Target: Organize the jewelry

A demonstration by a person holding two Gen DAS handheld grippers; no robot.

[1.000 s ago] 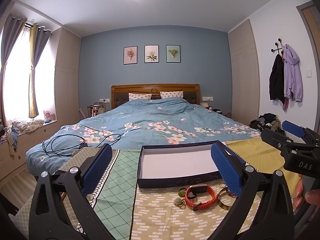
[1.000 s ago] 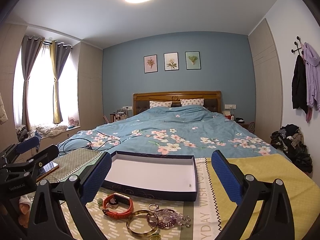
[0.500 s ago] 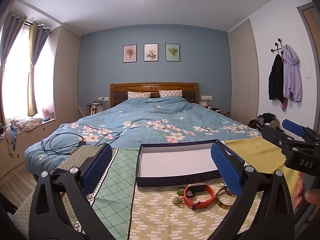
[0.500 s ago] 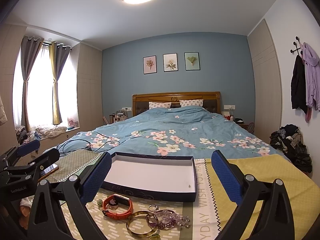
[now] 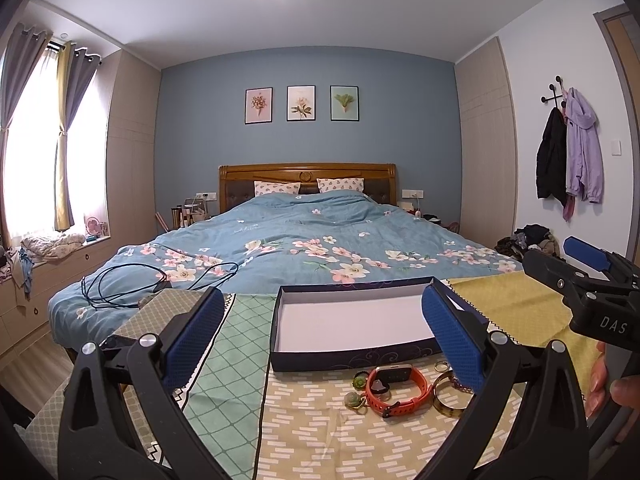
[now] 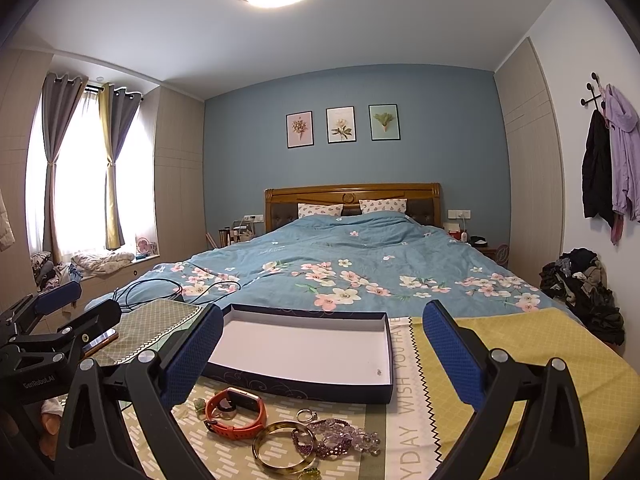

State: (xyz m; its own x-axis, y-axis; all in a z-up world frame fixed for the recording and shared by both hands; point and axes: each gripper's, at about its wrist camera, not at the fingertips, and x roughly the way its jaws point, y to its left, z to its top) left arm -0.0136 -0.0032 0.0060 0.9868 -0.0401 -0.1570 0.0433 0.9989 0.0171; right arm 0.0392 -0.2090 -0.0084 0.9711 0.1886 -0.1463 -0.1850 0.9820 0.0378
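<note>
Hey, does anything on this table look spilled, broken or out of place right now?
Nothing looks damaged or spilled. The jewelry lies loose in front of the empty box: orange watch, bangle, purple bead bracelets and small ring. One tiny speck sits inside the box; too small to identify.

- dark navy cardboard box tray point(image 6: 296, 387): matt, smooth white paper lining
- orange rubbery watch strap point(image 6: 236, 424): matt; watch face glossy
- translucent amber bangle point(image 6: 280, 454): glossy, smooth
- patterned woven tablecloth point(image 5: 320, 436): matt cloth
- blue gripper finger pads point(image 5: 450, 340): dimpled, matt; frames black plastic
</note>
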